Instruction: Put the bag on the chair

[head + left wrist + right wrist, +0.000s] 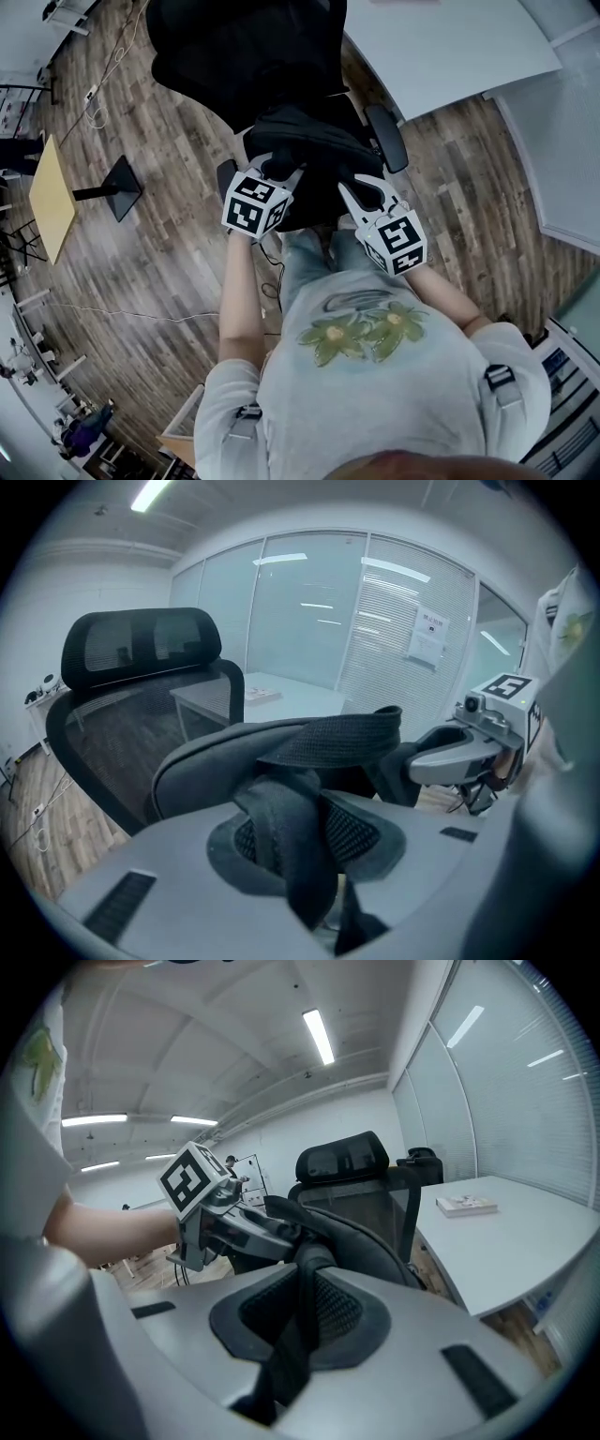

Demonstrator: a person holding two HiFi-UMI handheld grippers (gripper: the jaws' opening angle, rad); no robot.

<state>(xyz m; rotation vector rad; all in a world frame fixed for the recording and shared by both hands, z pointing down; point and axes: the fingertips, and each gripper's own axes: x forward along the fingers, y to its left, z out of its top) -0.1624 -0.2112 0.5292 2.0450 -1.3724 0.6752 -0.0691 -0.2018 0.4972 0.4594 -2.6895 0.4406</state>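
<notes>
head view: l gripper (270, 172), r gripper (356, 190) grip bag (309, 141) straps over chair (244, 47).

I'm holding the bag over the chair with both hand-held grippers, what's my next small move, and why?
Probably lower it slightly: the left hand-held gripper and right hand-held gripper each clamp a strap of the bag above the chair, and I cannot tell that it rests there yet.
</notes>
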